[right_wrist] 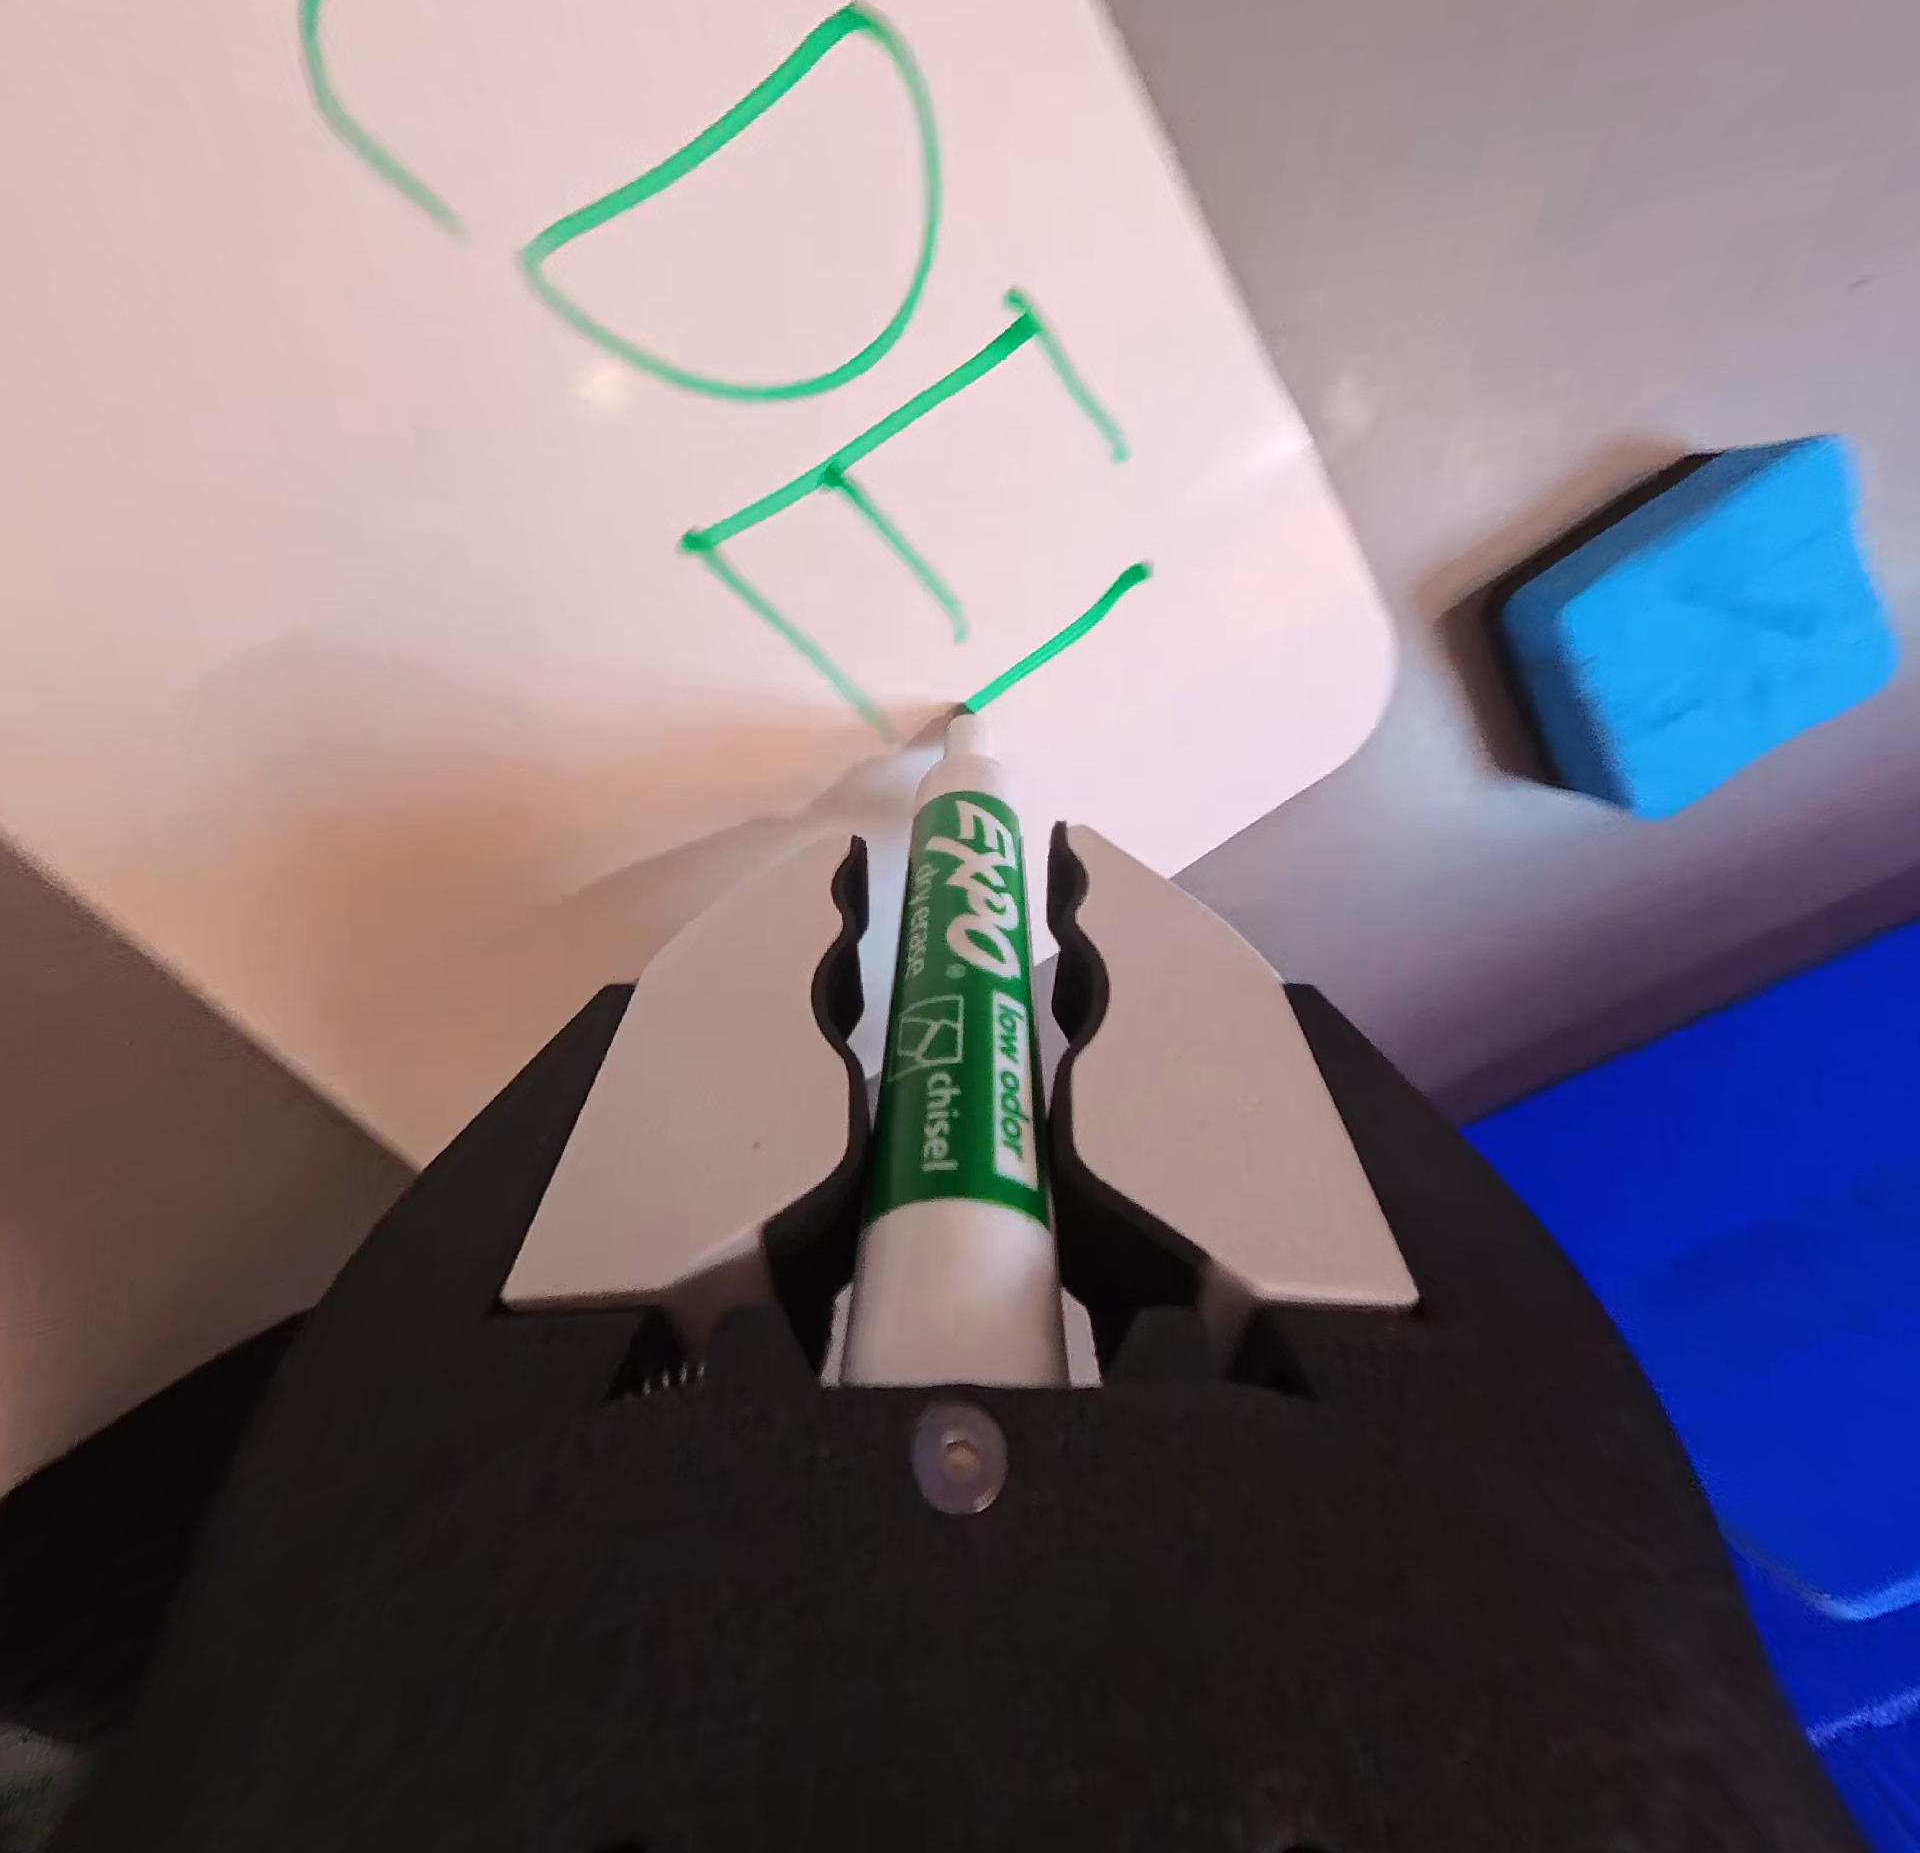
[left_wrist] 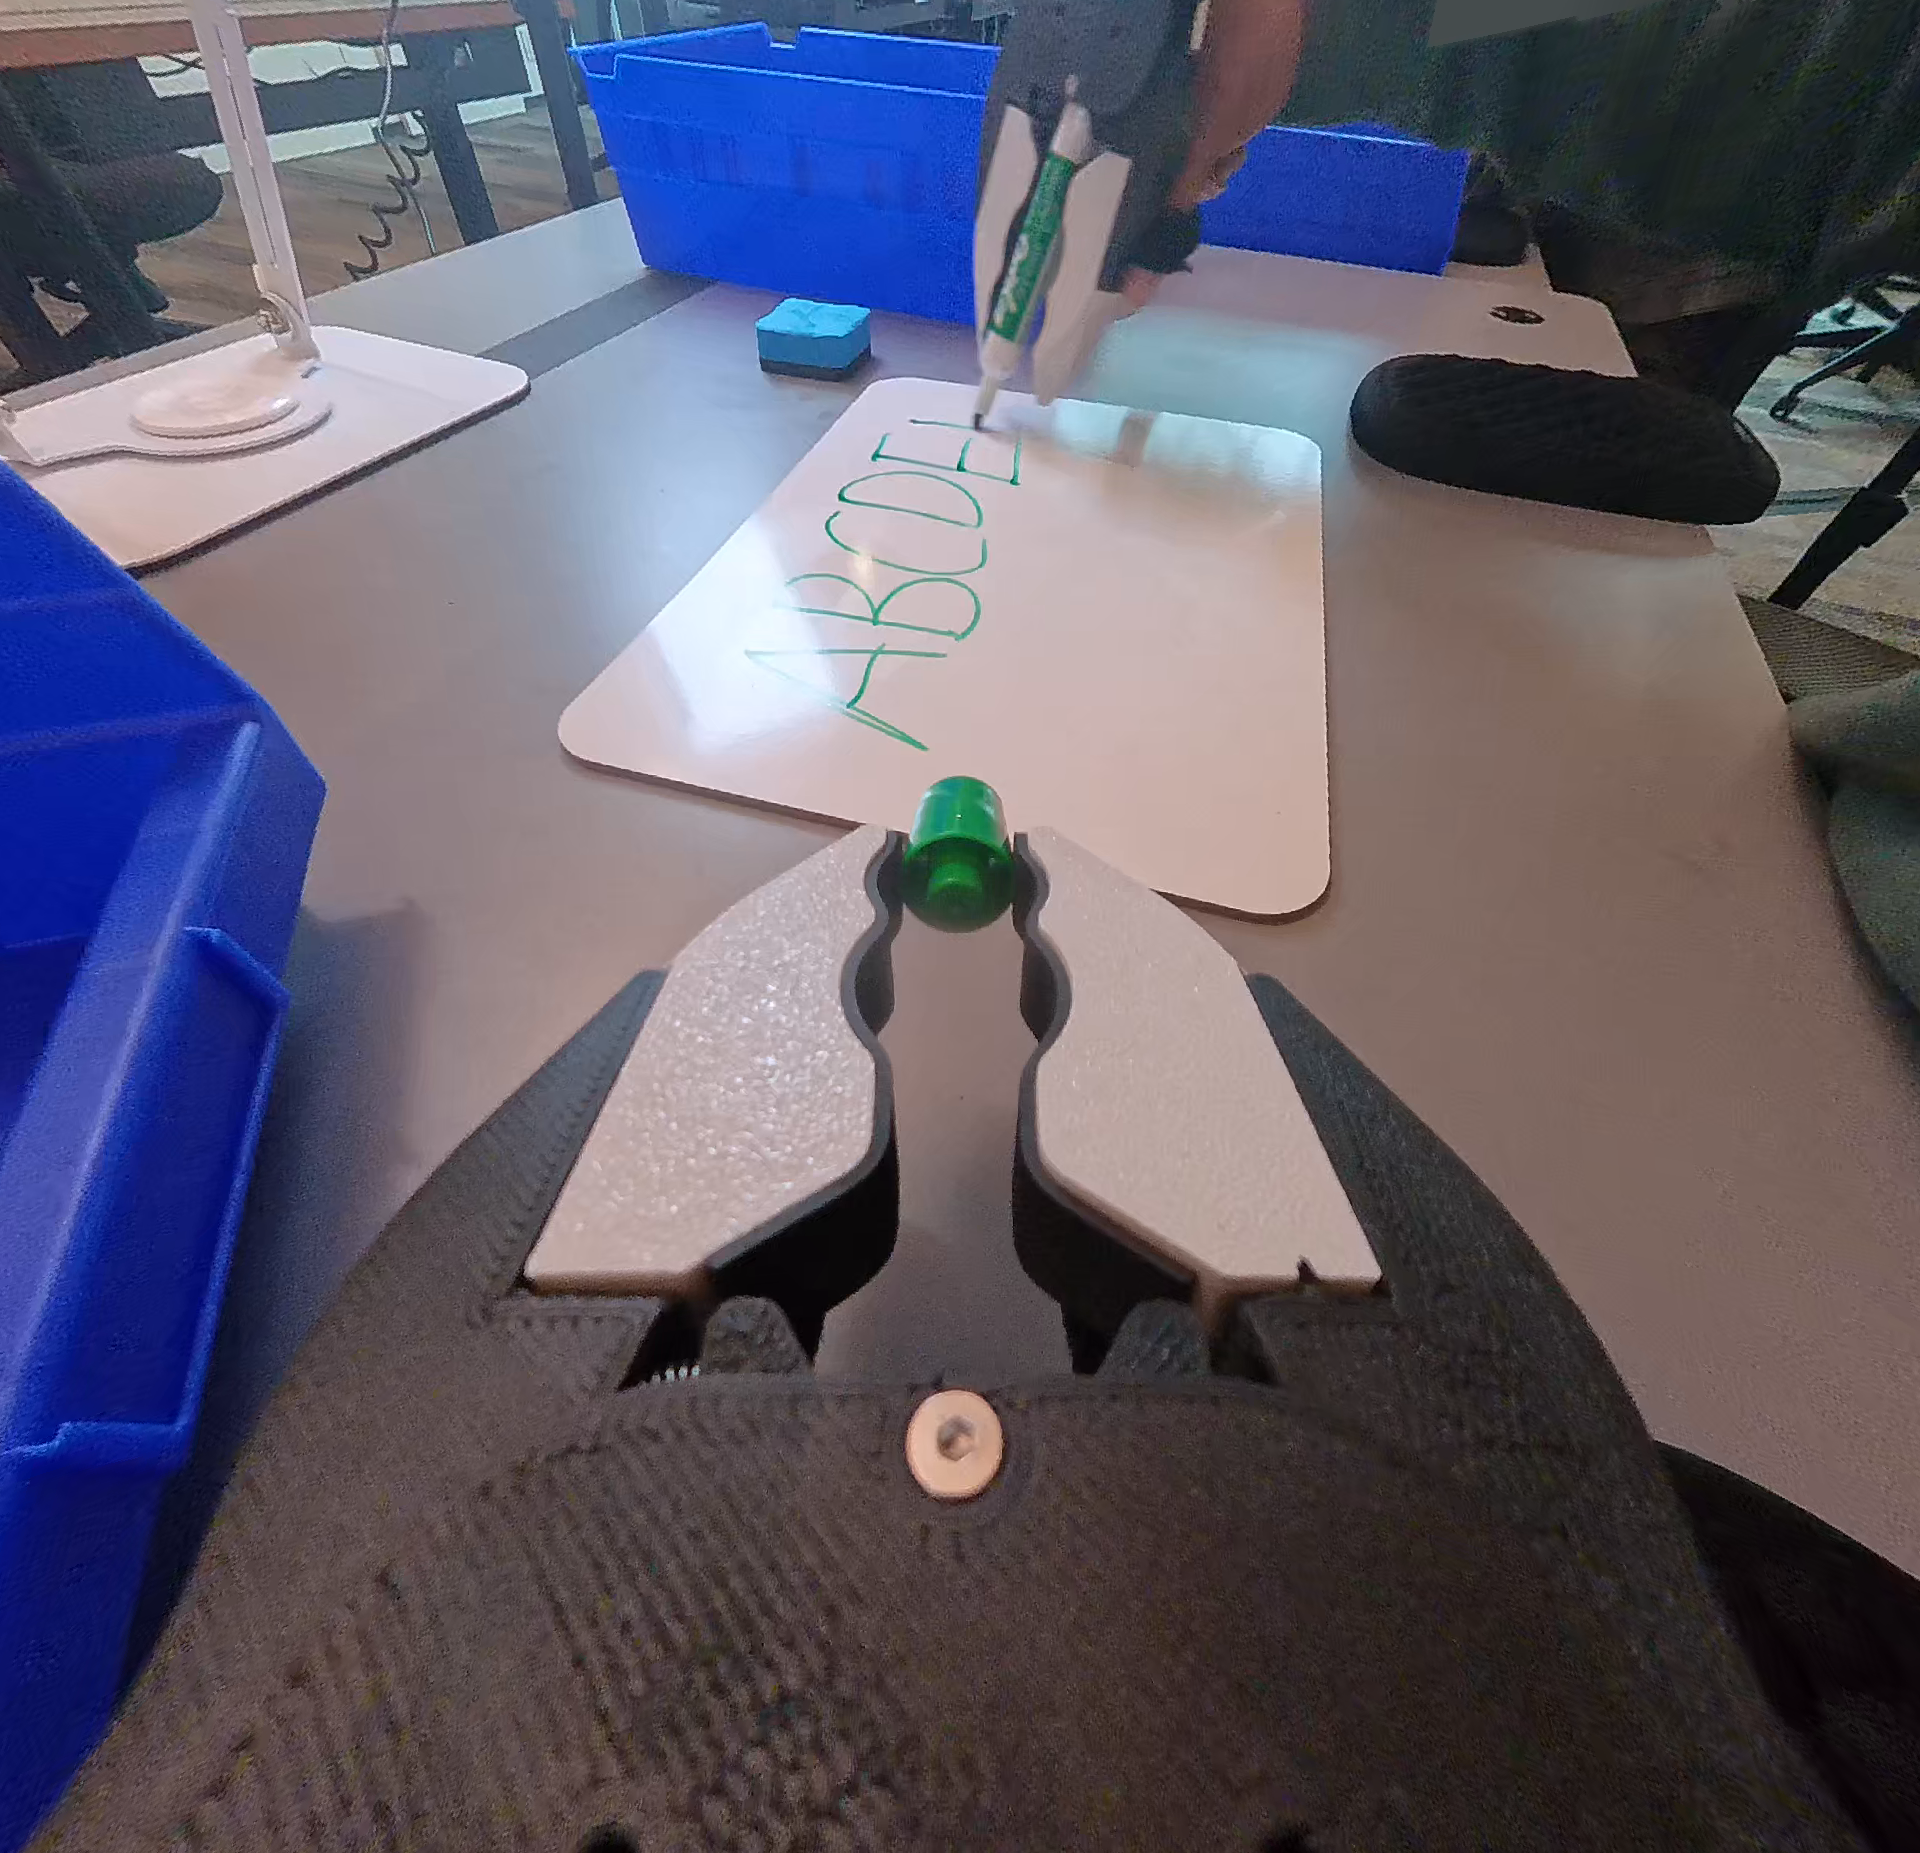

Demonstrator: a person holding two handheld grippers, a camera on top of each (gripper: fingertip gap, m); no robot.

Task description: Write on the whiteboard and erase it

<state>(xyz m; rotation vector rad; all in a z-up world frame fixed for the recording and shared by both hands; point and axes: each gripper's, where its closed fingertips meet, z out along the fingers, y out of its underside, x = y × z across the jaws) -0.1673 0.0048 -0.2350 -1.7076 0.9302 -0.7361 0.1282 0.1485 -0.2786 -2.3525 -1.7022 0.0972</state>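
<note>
Grey table (left_wrist: 1455, 764) surface is being shared by blue bins, a white lamp base (left_wrist: 229, 411) at ten o'clock and the whiteboard (left_wrist: 1091, 681) lying flat at the centre. At six o'clock in the left wrist view, the left gripper (left_wrist: 956, 863) is being held low beside the board's near edge, its fingers pinching the green cap (left_wrist: 956, 853). The blue eraser (left_wrist: 812, 333) is sitting off the board's far corner at eleven o'clock, untouched. At twelve o'clock the right gripper (right_wrist: 954, 868) is being pressed shut around the marker (right_wrist: 961, 1055), whose tip is touching the board.

Writing is judged to be the step in hand: a fresh green stroke is being drawn after the row of letters. Little bare board is being left ahead of the tip toward the rounded far corner, so the next strokes call for short, controlled travel. Open board is lying at three o'clock, below the row.
</note>
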